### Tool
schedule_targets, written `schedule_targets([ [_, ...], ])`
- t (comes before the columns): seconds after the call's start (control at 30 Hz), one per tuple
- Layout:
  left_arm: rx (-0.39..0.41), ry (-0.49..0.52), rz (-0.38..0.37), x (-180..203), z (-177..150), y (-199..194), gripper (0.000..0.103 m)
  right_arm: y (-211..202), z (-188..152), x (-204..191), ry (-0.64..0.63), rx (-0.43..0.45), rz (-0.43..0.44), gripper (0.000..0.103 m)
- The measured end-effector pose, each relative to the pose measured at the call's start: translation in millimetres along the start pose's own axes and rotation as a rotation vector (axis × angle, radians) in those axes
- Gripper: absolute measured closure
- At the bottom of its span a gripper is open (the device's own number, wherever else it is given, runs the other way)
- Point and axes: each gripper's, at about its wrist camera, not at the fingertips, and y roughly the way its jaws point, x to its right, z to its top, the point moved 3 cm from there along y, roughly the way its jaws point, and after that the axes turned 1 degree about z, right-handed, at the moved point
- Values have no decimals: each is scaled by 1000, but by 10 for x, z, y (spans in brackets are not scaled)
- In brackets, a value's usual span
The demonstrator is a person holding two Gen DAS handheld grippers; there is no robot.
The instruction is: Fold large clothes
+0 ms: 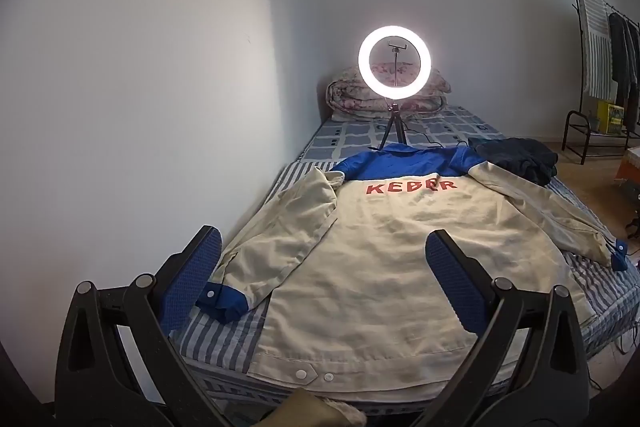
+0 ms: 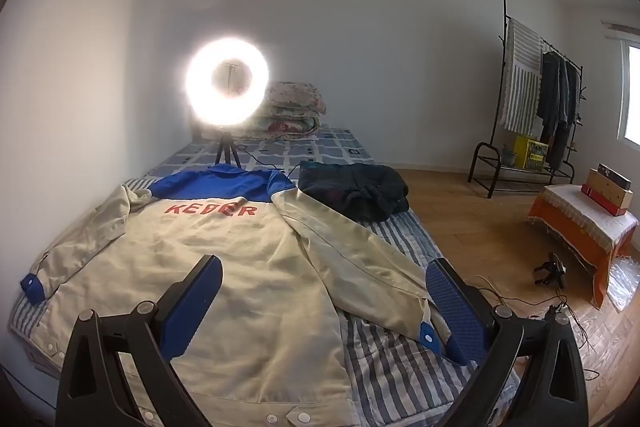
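In the left wrist view, the left gripper (image 1: 323,241) stands spread as wide as it goes, its two blue-padded fingers (image 1: 192,279) well apart and gripping nothing. One beige jacket (image 1: 360,267) with a blue yoke lies back-up and flat on the bed (image 1: 224,339), red lettering across its shoulders. The jacket's left sleeve (image 1: 280,239) and its body fill the gap between the fingers; the pads hang above the cloth rather than on it, though the fisheye makes the clearance hard to judge. Two sleeves are spread, each ending in a blue cuff. Two snaps show on the hem tab nearest the camera. Beyond the collar stands one lit ring light (image 1: 394,67) on a small tripod, with one folded floral quilt (image 1: 388,95) behind it and one dark pile of clothing (image 1: 516,157) just beside the jacket's right shoulder.

In the right wrist view, the right gripper (image 2: 325,265) is likewise fully spread and empty. The jacket's right sleeve (image 2: 352,267) runs down between its two fingers, its blue cuff (image 2: 430,339) just beside the right-hand pad (image 2: 456,311). The left-hand finger hangs over the jacket's back. On the floor to the right stand one clothes rack (image 2: 528,115) and one low table (image 2: 584,227) carrying boxes.
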Motion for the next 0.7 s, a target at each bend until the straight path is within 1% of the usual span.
schedule_targets([
  [0.17,-2,19,5,20,-6,14,0,7,-1,1,17,1,8,0],
  [0.2,3,2,-1,-16,21,10,0,8,-1,1,14,1,8,0],
  [0.3,1,-3,-6,-35,19,9,0,11,-3,5,16,1,7,0],
  [0.33,0,-5,-5,-43,91,-34,0,9,0,13,15,2,6,0],
  [0.7,13,-8,2,-34,142,-66,0,5,0,0,11,-1,4,0],
])
